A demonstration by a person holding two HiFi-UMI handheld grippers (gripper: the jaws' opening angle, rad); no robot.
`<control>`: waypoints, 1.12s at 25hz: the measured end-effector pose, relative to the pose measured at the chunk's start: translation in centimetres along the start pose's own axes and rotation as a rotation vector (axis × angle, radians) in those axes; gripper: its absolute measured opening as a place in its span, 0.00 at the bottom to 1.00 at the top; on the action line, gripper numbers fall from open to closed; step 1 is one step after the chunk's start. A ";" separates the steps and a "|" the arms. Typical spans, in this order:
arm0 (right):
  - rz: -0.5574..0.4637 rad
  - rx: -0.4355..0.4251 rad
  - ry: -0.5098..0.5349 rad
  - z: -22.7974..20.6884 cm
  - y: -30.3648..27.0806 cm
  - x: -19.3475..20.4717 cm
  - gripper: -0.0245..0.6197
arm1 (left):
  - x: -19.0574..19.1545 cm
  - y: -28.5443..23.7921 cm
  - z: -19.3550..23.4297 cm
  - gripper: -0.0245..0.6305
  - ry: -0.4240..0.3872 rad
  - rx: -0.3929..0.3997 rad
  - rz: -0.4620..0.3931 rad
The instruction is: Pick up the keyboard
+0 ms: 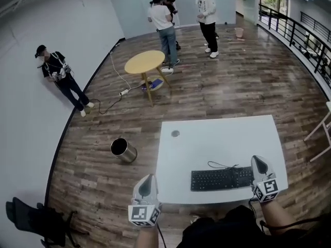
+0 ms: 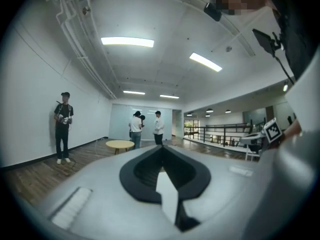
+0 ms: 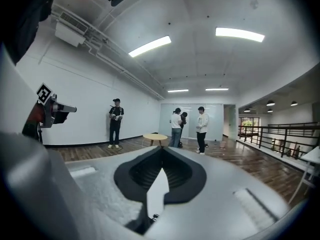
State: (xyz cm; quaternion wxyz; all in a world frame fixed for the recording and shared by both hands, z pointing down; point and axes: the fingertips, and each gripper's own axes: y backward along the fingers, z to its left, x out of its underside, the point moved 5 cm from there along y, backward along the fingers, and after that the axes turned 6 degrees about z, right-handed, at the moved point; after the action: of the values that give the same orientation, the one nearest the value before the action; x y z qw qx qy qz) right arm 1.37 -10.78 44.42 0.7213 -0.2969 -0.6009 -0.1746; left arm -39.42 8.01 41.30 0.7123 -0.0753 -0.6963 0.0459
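Observation:
A black keyboard (image 1: 222, 179) with a thin cable lies near the front edge of the white table (image 1: 217, 138). My right gripper (image 1: 258, 159) hovers at the keyboard's right end, jaws shut with nothing in them. Off the table's front left corner, my left gripper (image 1: 149, 176) is also shut and empty, well left of the keyboard. Both point level across the room. In the left gripper view the jaws (image 2: 161, 149) meet in a closed line, as they do in the right gripper view (image 3: 162, 149). Neither gripper view shows the keyboard.
A metal bin (image 1: 123, 150) stands on the wood floor left of the table. Farther off are a round wooden table (image 1: 145, 62), a floor cable, and several people. A black chair (image 1: 36, 218) sits at the lower left; a railing (image 1: 300, 35) runs along the right.

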 end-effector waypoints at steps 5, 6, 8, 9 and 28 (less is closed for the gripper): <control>0.004 0.126 -0.010 -3.3 3.3 -0.6 0.04 | -2.7 -4.2 -1.2 0.04 -0.027 0.101 -0.018; 0.010 0.149 -0.013 -3.9 4.0 -0.4 0.04 | -3.0 -4.7 -1.5 0.04 -0.032 0.113 -0.012; 0.021 0.190 -0.015 -5.2 5.1 0.4 0.04 | -3.1 -5.6 -2.3 0.04 -0.043 0.133 0.004; 0.028 0.205 -0.018 -5.8 5.5 1.0 0.04 | -3.1 -6.0 -2.7 0.04 -0.048 0.140 0.010; -0.010 0.125 -0.046 -11.3 0.7 2.1 0.04 | -4.6 -8.9 -9.1 0.04 -0.071 0.172 0.073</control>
State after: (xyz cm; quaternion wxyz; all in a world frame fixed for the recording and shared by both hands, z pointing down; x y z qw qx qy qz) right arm 10.93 -17.23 45.16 0.7235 -0.2521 -0.6286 -0.1333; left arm -30.76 -1.89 38.12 0.6888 -0.0378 -0.7115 0.1340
